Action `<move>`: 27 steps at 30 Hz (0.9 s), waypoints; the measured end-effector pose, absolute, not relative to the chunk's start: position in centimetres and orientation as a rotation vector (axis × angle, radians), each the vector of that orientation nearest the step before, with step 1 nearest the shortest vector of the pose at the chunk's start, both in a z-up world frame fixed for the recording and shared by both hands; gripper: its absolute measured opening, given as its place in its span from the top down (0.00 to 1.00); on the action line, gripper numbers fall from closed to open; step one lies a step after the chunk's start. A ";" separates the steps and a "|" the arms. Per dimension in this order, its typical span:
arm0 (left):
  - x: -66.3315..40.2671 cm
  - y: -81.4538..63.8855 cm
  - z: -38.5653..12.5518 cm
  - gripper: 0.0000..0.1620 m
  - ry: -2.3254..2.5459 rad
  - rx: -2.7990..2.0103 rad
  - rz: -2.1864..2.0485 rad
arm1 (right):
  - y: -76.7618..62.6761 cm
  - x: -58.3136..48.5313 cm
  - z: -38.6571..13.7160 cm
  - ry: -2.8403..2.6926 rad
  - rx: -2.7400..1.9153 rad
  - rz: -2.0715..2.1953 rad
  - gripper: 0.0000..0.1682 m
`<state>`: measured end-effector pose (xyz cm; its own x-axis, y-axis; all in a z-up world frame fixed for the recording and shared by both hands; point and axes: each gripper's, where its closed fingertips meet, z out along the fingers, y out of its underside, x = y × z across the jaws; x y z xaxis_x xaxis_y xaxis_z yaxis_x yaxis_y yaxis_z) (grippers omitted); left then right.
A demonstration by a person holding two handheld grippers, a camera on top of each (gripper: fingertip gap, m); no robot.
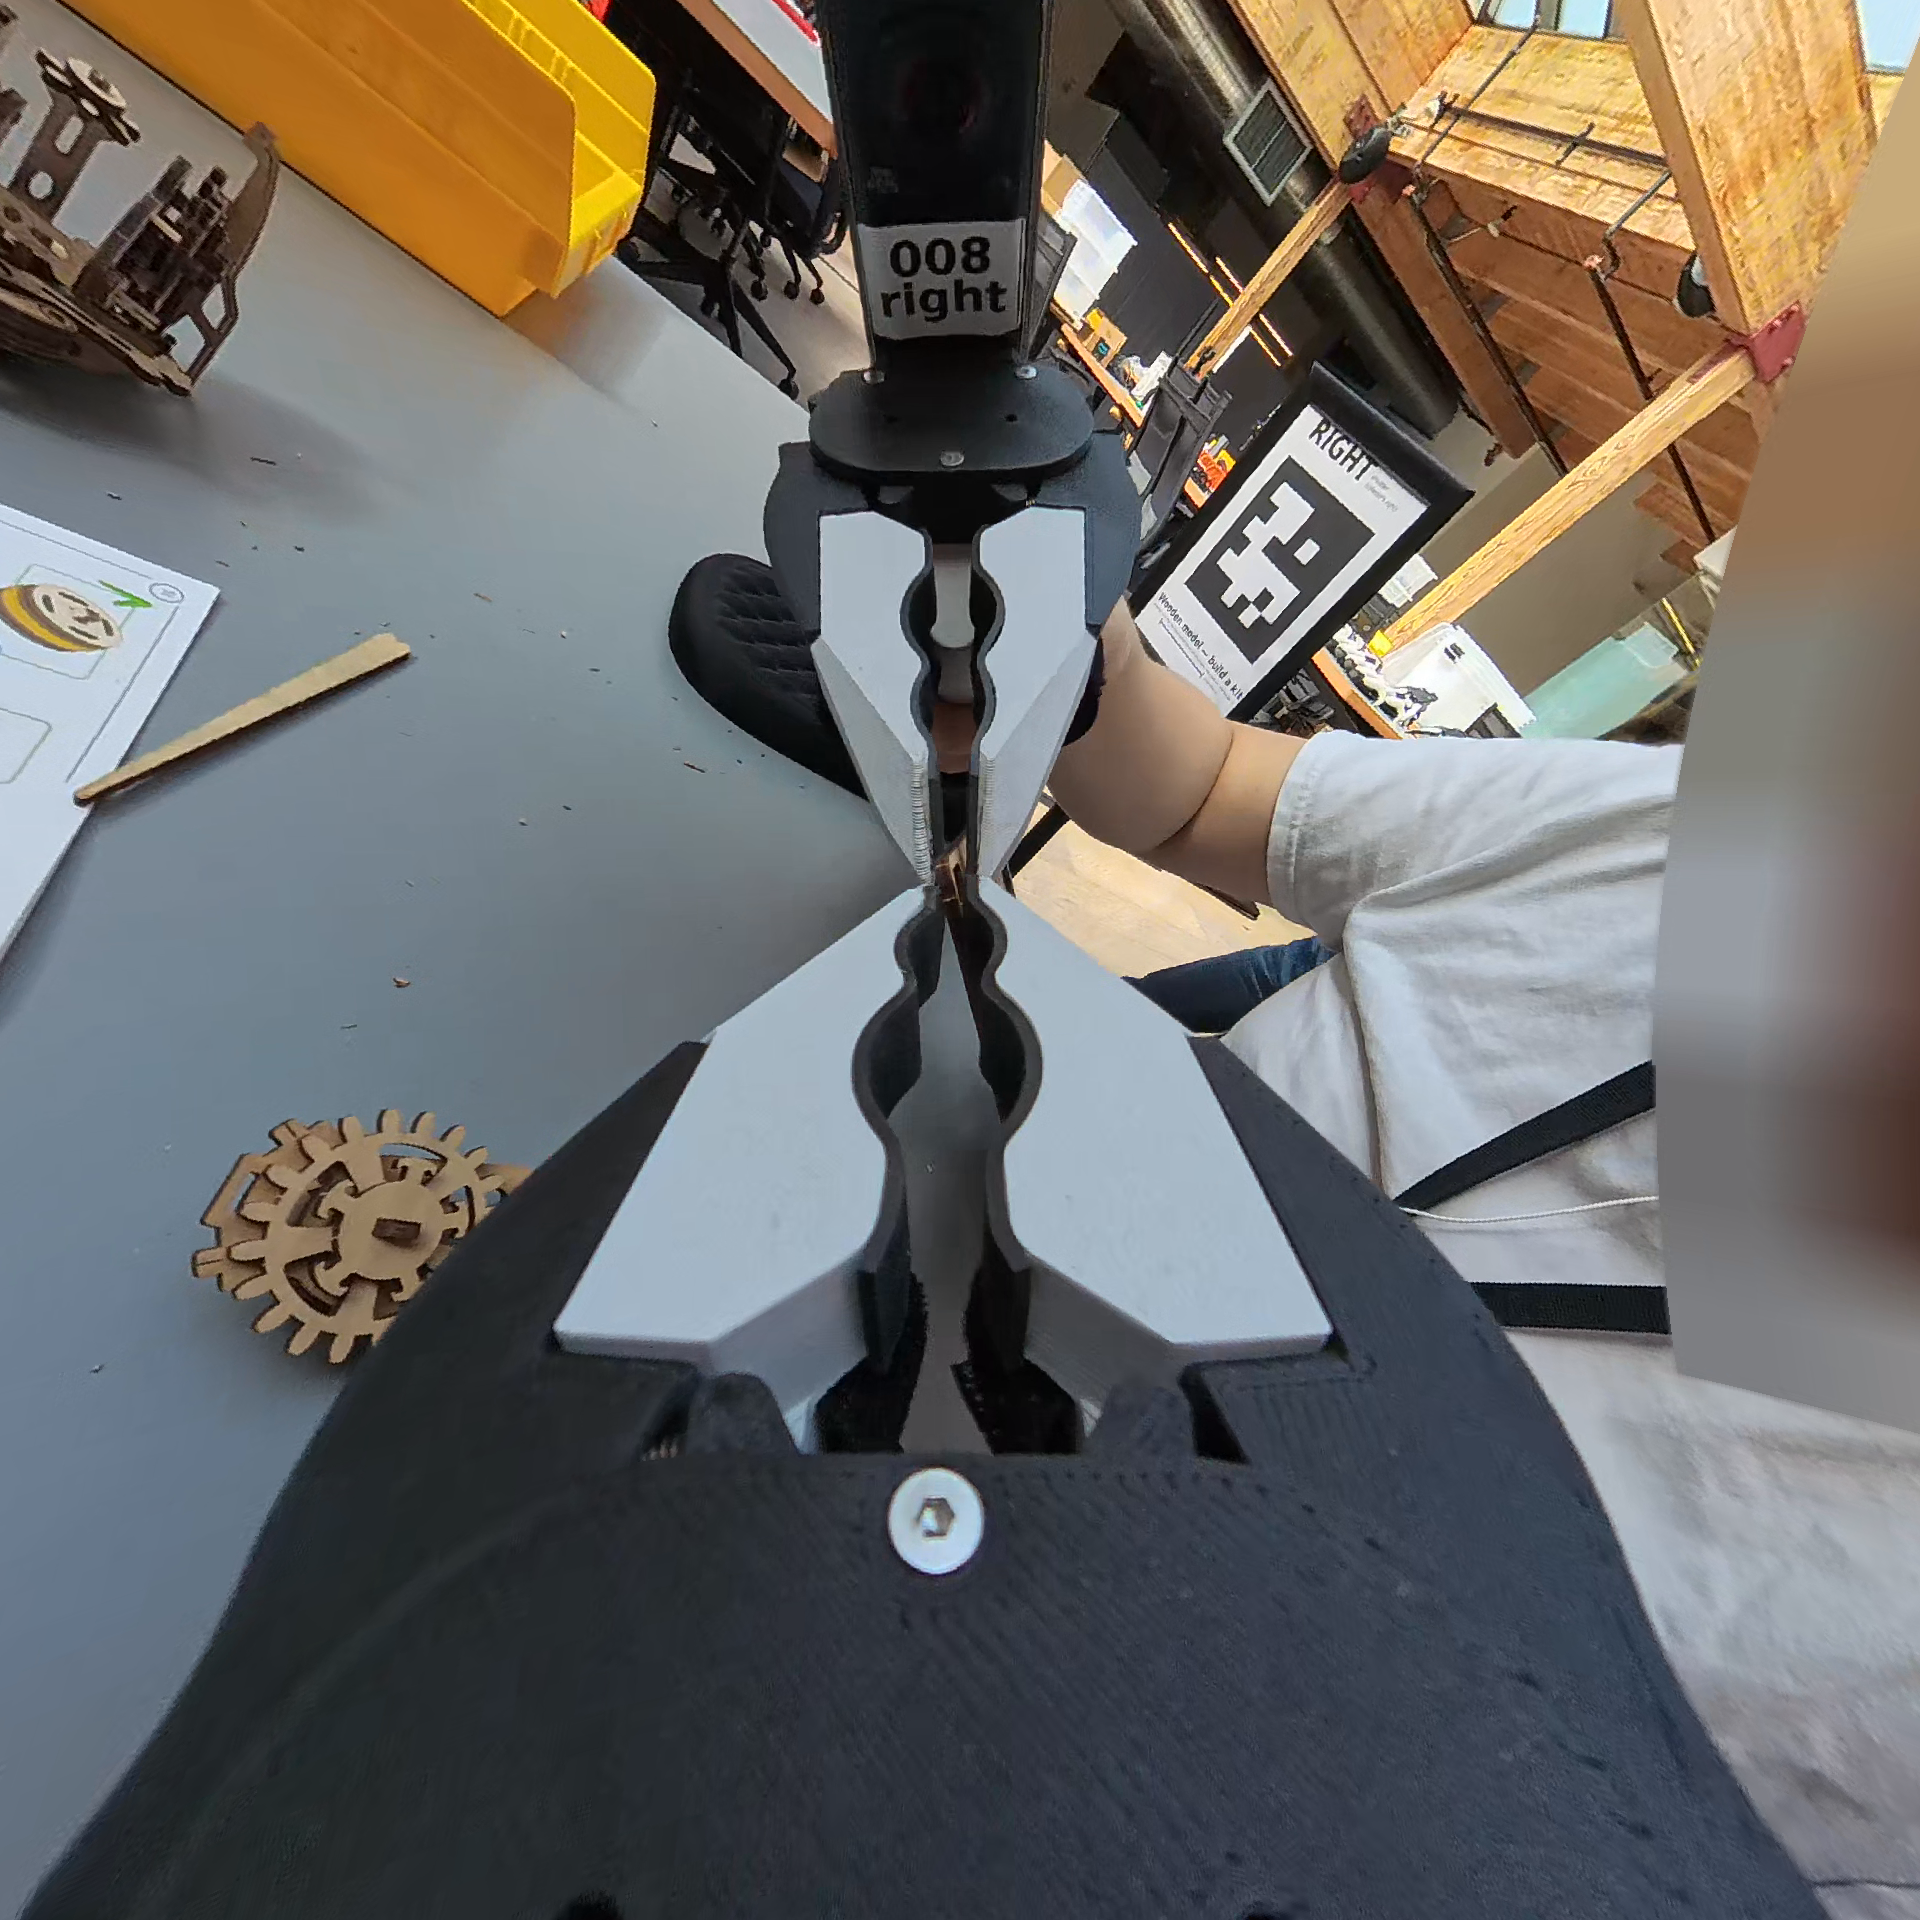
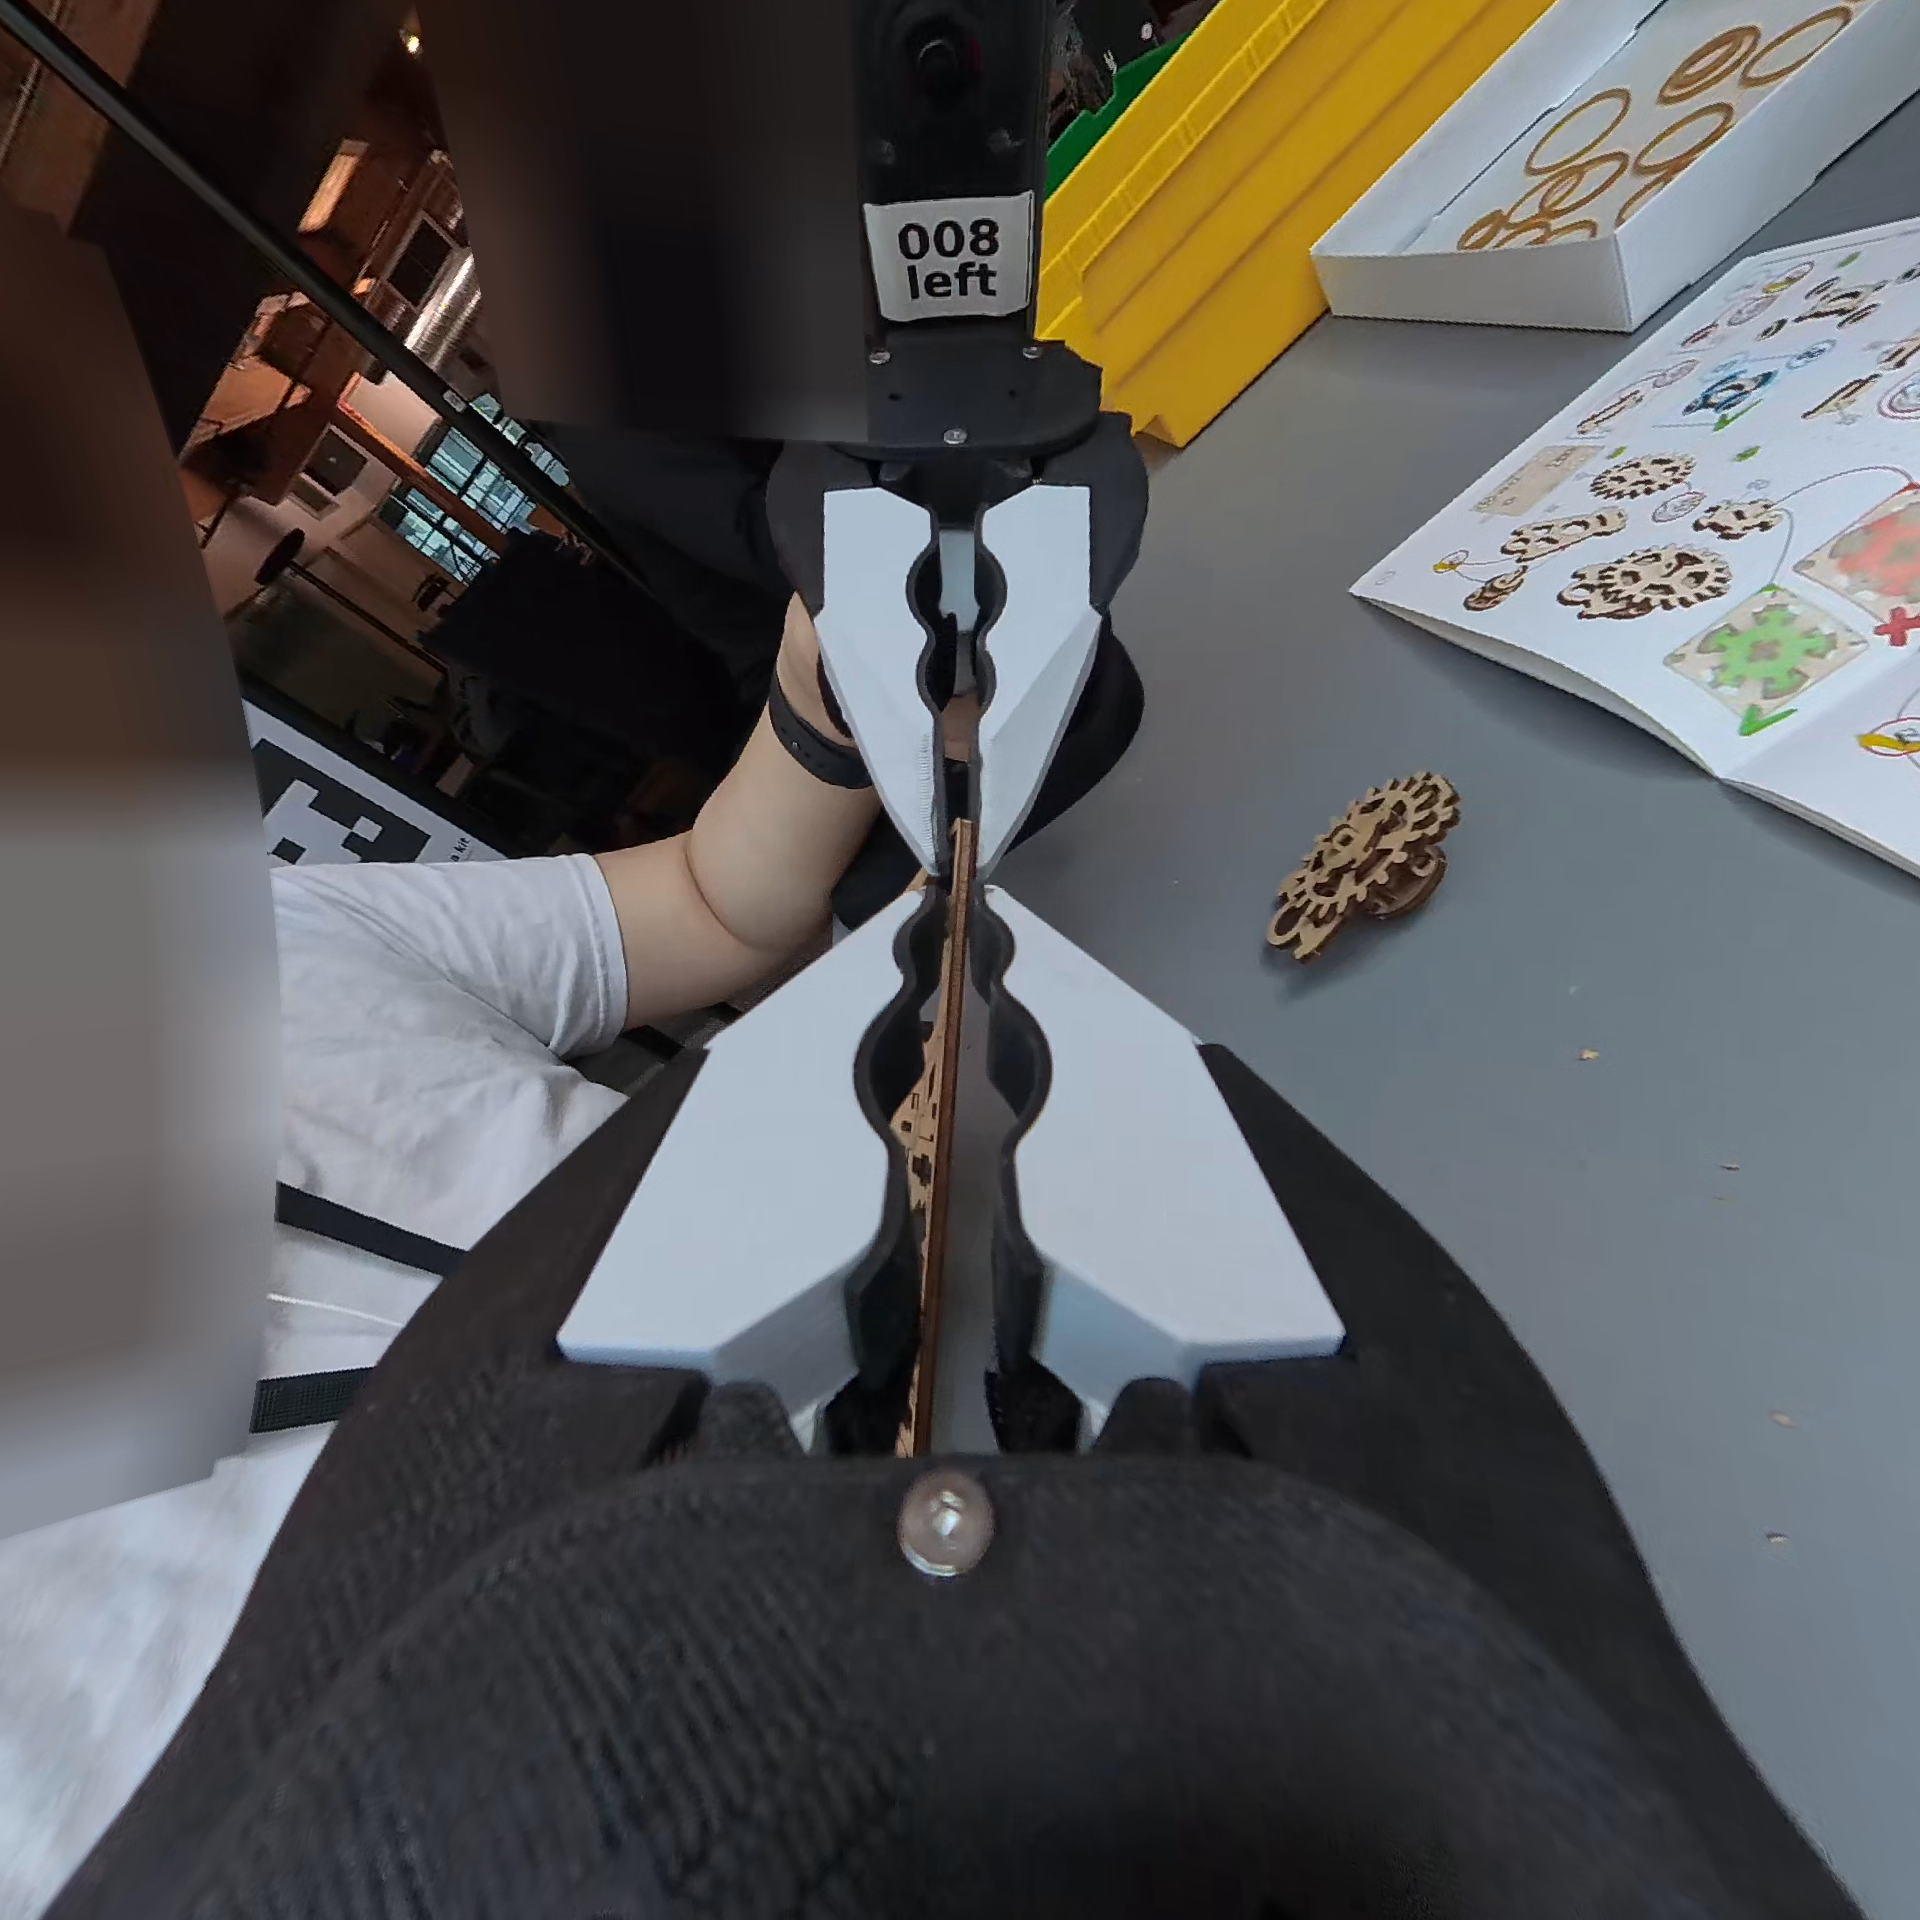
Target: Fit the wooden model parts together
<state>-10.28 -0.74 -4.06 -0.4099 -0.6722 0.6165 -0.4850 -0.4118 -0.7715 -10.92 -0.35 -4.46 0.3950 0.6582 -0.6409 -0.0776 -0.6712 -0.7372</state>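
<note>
Right wrist view: the right gripper [image 2: 951, 894] meets the left gripper [image 2: 951, 862] tip to tip above the table's [image 2: 1455, 1195] near edge. A thin wooden sheet [image 2: 940, 1143], seen edge-on with laser-cut outlines, runs down between the right gripper's fingers, which are drawn in close around it. Its top end reaches into the tips of the left gripper, whose fingers are also pinched nearly together on it.

Containers: one yellow bin [image 2: 1226, 239] at the back, contents hidden; beside it one white box [image 2: 1475, 270] holding wooden sheets cut with rings. An open instruction booklet [image 2: 1683, 582] with coloured diagrams lies on the right. One small gear assembly [image 2: 1366, 878] sits on the bare table between the booklet and the grippers, well apart from both grippers.

Each gripper carries one white label with print on its black body.

Left wrist view: the left gripper [image 1: 948, 904] and right gripper [image 1: 948, 868] again touch at the tips, with only a sliver of wood visible between them. On the table are the gear assembly [image 1: 353, 1231], one loose wooden strip [image 1: 244, 717], a booklet corner [image 1: 83, 644], the yellow bin [image 1: 416, 135] and one darker, part-built wooden model [image 1: 114, 239] at far left. A framed sign [image 1: 1288, 551] with a black-and-white marker stands behind.
</note>
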 end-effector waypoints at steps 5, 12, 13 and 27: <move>-10.4 -1.6 -4.1 0.79 1.616 -1.651 -2.024 | -0.7 -11.0 -3.5 -0.471 -1.899 1.412 0.99; -10.0 -2.3 -4.0 0.99 1.649 -1.578 -1.996 | -0.5 -10.8 -3.2 -0.464 -1.852 1.402 0.98; -10.0 -2.3 -4.0 0.99 1.650 -1.576 -1.981 | -0.6 -10.6 -3.1 -0.468 -1.859 1.416 0.98; -10.0 -2.1 -4.3 1.00 1.658 -1.600 -1.936 | -0.5 -10.6 -3.8 -0.564 -2.122 1.302 0.99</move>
